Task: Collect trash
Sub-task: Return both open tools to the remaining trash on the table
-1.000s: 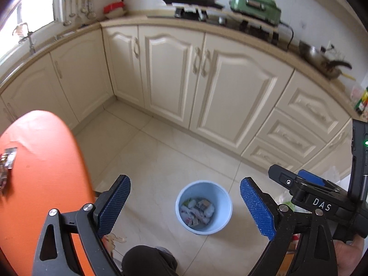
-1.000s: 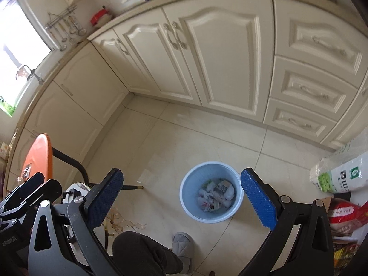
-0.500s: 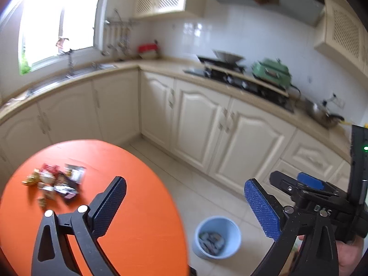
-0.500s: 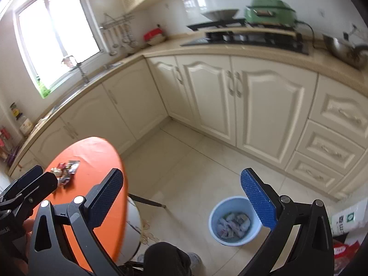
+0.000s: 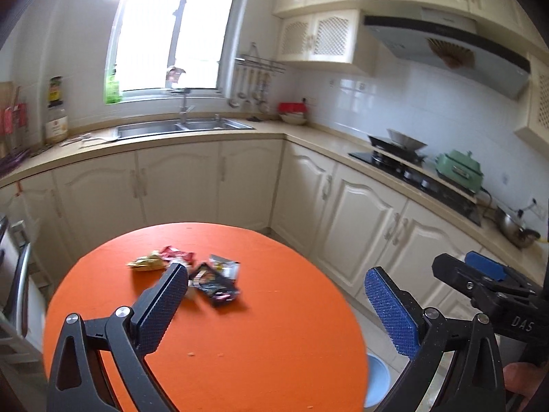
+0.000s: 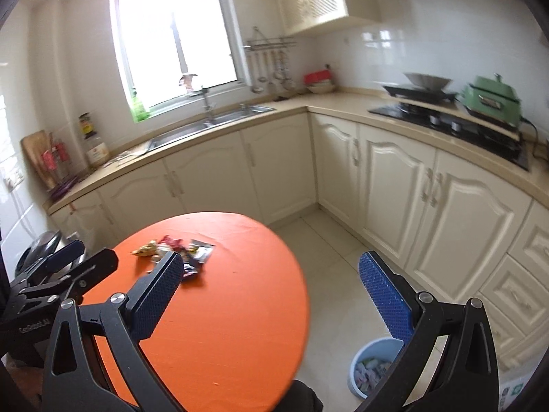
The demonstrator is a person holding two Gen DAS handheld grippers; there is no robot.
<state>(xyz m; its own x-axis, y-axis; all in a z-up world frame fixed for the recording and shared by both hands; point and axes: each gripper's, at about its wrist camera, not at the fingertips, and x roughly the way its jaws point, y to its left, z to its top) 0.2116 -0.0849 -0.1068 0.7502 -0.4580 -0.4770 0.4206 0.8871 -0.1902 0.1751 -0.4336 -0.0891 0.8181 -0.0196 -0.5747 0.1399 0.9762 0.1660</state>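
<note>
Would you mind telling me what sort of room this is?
A home kitchen: a sink under a window, a stove with a wok below a range hood, and cream cabinets along the counter.

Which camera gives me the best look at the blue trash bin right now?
The right wrist view. There the blue trash bin stands on the floor beside the orange table, with its rim and the wrappers inside visible, only partly cut by a gripper finger. The left wrist view shows just a sliver past the table's edge.
</note>
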